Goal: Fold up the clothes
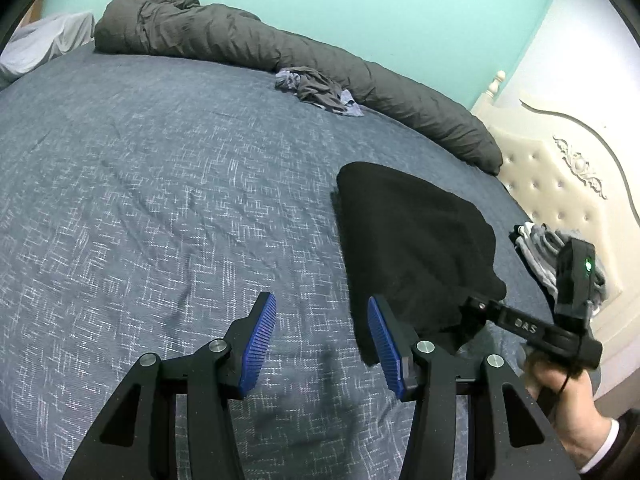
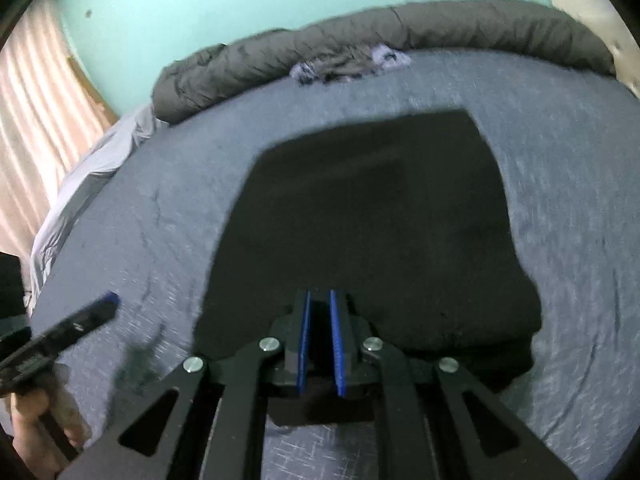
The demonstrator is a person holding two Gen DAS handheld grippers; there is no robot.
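Black garment (image 2: 372, 216), folded flat, lies on the blue-grey patterned bedspread (image 1: 160, 200) toward the headboard side of the bed; its near edge reaches the right tool.

Right tool (image 2: 320, 344): blue pads nearly together, with black cloth between them and beneath the linkage. It appears to pinch the garment's near edge, though blur in this view limits certainty. From the left wrist view the same tool (image 1: 476, 306) shows from the side, its tip buried in the garment's (image 1: 412, 240) lower corner, a green light on its body, and a hand (image 1: 568, 408) with a white cuff gripping its handle.

Left tool (image 1: 322, 344): blue ribbed pads spread wide, nothing between them, poised over bare bedspread just left of the garment. In the right wrist view only one blue-tipped finger of the left tool (image 2: 100, 308) shows at the left edge, with a hand (image 2: 36, 432) below it.

Other items:
- Dark grey duvet (image 1: 280, 56), rolled along the far edge of the bed against a turquoise wall; seen in both views.
- Crumpled clothes pile (image 1: 316, 88), grey and pale blue, touching the duvet; blurred in the right wrist view.
- Cream tufted headboard (image 1: 560, 184) with carved ornament; left wrist view only.
- Grey striped clothes (image 1: 536, 248) beside the headboard; left wrist view only.
- Pinkish curtain (image 2: 36, 128); right wrist view only.
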